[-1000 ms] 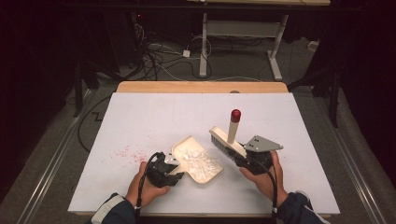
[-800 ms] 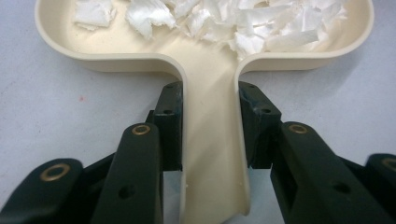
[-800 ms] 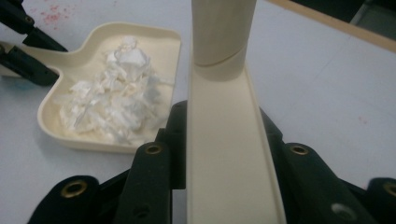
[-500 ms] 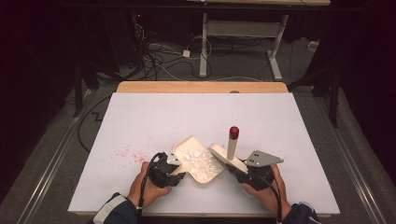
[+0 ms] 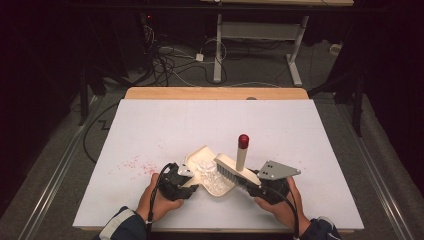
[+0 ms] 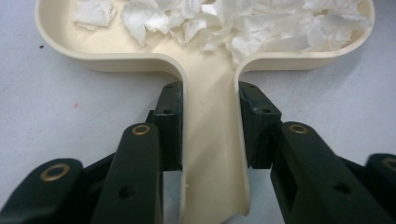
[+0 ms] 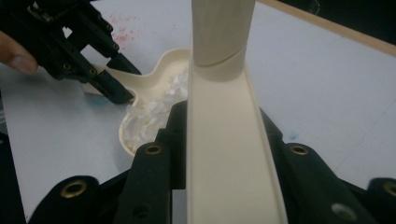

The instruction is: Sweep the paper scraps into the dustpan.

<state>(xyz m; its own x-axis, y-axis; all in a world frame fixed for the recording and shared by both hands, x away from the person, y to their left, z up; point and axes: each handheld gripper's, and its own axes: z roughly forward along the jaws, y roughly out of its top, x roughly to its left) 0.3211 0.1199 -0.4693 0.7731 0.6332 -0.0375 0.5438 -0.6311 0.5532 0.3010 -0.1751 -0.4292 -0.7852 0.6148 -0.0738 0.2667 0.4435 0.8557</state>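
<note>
White tabletop (image 5: 150, 125) under me: my left gripper (image 6: 210, 116) clamps the cream dustpan (image 6: 65, 42) by its handle, paper scraps (image 6: 243, 23) lying inside; my right gripper (image 7: 224, 130) clenches the brush (image 5: 235, 170), bristles at the pan's edge.

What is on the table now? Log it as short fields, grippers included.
surface: white table
left gripper: shut on dustpan handle
dustpan contents: white paper scraps
right gripper: shut on brush
brush position: bristles at the dustpan's mouth, red-tipped handle pointing up
leftover: red specks left of the dustpan
</note>
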